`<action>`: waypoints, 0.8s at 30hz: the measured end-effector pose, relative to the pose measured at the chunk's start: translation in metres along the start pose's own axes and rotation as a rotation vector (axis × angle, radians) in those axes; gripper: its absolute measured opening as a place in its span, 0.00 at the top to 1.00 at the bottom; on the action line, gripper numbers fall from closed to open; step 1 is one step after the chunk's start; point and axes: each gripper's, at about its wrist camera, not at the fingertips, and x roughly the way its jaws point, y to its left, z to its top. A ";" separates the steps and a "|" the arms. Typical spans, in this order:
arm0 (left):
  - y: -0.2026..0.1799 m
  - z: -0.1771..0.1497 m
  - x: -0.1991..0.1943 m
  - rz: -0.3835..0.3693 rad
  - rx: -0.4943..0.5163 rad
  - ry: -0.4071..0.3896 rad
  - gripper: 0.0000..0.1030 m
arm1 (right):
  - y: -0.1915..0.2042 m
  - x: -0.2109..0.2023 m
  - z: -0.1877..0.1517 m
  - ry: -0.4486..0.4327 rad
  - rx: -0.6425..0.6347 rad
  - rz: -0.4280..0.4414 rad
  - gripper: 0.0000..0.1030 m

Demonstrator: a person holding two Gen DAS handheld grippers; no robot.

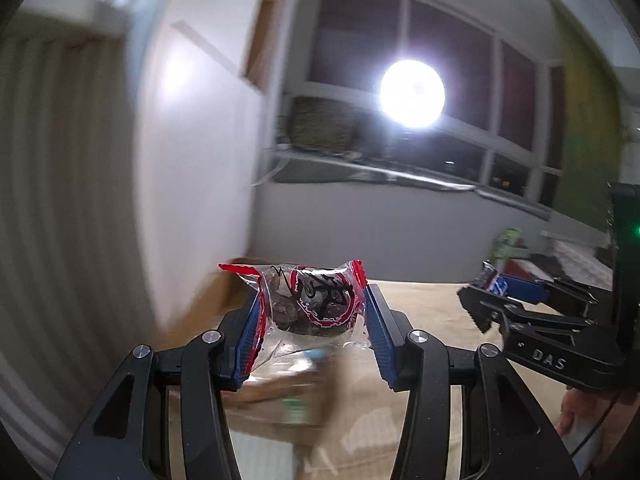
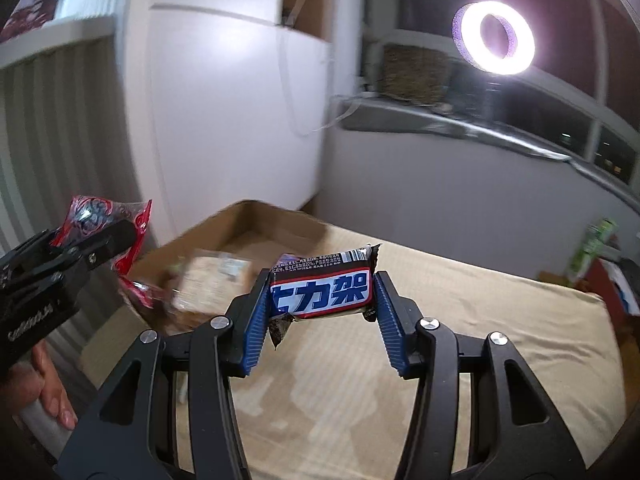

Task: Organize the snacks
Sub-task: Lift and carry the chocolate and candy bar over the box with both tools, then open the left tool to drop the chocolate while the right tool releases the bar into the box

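My left gripper [image 1: 312, 304] is shut on a clear, red-edged wrapper with a dark round cake [image 1: 310, 306] inside, held above the table. In the right wrist view that same wrapped cake [image 2: 100, 220] and the left gripper [image 2: 116, 236] show at the left edge. My right gripper [image 2: 322, 294] is shut on a chocolate bar [image 2: 324, 288] in a dark wrapper with blue letters on white. The right gripper [image 1: 496, 288] and its bar [image 1: 494, 282] also appear at the right of the left wrist view. An open cardboard box [image 2: 256, 220] lies ahead with blurred snack packets [image 2: 212, 280] in it.
A beige cloth [image 2: 460, 320] covers the table. A ring light [image 2: 494, 38] glares by the window, with a woven basket [image 2: 412, 74] on the sill. A green package [image 2: 594, 246] and a red item stand at the far right. A hand [image 2: 52, 396] grips the left handle.
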 end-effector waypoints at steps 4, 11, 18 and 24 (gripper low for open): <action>0.041 0.000 0.004 0.102 -0.042 0.008 0.54 | 0.032 0.029 0.010 0.002 -0.045 0.086 0.50; 0.062 0.006 0.014 0.148 -0.061 0.021 0.54 | 0.048 0.059 0.028 -0.014 -0.078 0.139 0.50; 0.053 -0.009 0.043 0.097 -0.071 0.100 0.54 | 0.043 0.101 0.036 0.021 -0.088 0.161 0.49; 0.048 -0.022 0.068 0.060 -0.055 0.190 0.52 | 0.041 0.137 0.032 0.067 -0.097 0.160 0.25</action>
